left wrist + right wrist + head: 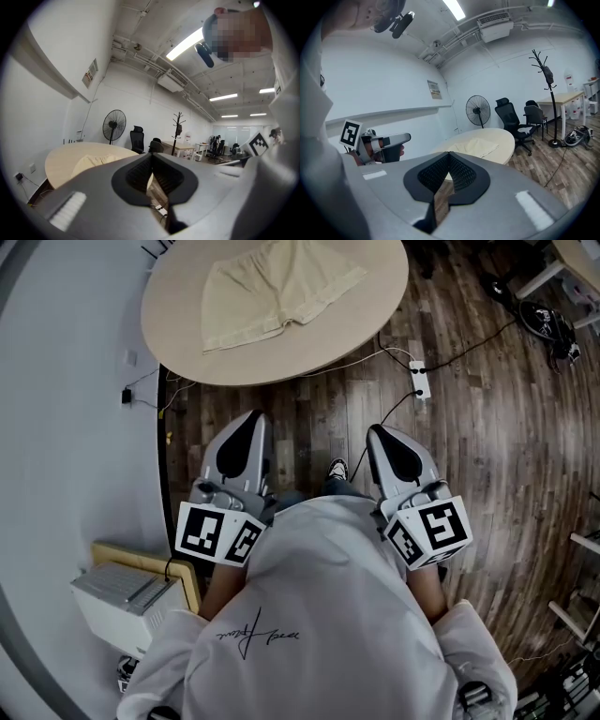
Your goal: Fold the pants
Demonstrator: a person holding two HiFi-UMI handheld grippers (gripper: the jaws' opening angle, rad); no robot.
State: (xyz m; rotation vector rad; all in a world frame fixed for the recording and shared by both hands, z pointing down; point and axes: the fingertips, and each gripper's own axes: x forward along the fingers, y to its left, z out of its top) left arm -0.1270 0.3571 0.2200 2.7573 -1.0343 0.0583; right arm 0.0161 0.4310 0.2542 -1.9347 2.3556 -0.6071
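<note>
A pair of cream shorts (277,289) lies spread flat on the round beige table (366,329) at the top of the head view. Both grippers hang over the wooden floor well short of the table. My left gripper (246,421) is shut with nothing between its jaws. My right gripper (377,431) is also shut and empty. In the left gripper view the shorts (93,163) show beyond the closed jaws (151,157). From the right gripper view the shorts (476,146) lie on the table (499,151) ahead, and the left gripper (410,136) shows at the left.
A white power strip (420,381) with cables lies on the floor just right of the table. A white box (122,601) sits by the wall at lower left. A standing fan (478,110), office chairs (508,117) and a coat stand (548,93) stand beyond the table.
</note>
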